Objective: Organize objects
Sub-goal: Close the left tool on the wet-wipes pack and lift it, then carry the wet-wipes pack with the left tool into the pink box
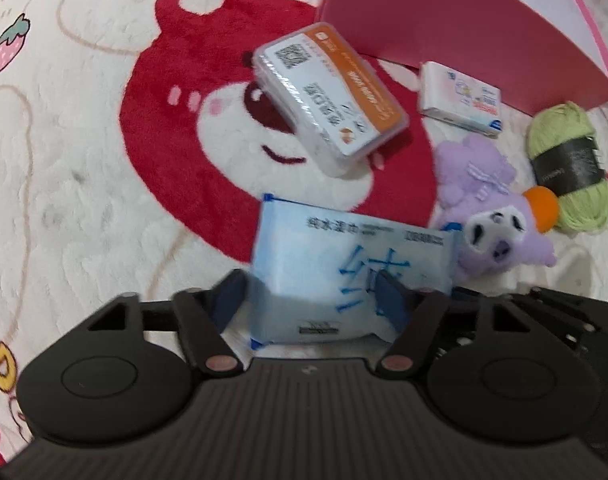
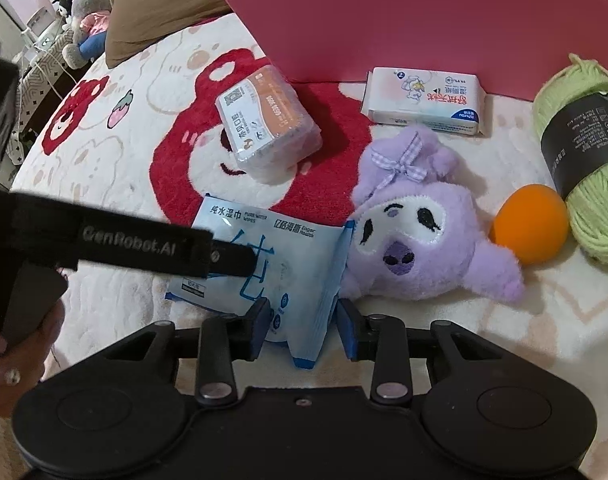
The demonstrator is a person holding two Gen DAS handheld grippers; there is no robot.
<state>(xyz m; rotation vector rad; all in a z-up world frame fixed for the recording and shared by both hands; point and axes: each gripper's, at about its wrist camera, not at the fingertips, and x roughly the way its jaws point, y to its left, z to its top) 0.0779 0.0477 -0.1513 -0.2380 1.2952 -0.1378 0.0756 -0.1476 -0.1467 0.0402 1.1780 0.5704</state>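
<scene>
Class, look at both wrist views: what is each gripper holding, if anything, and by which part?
Both hold the blue wet-wipes pack: the left gripper straddles one end, and the right gripper pinches its raised end seam.

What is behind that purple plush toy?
Behind the purple plush toy lie a white tissue pack and, further back, the pink box. An orange ball sits beside it by the green yarn. Whatever lies underneath the toy is hidden.

Right gripper [image 2: 304,322] jaws straddle the raised edge of a blue wet-wipe pack [image 2: 271,264]; left gripper [image 2: 239,258] presses its top; purple plush [image 2: 420,232] adjacent.
</scene>
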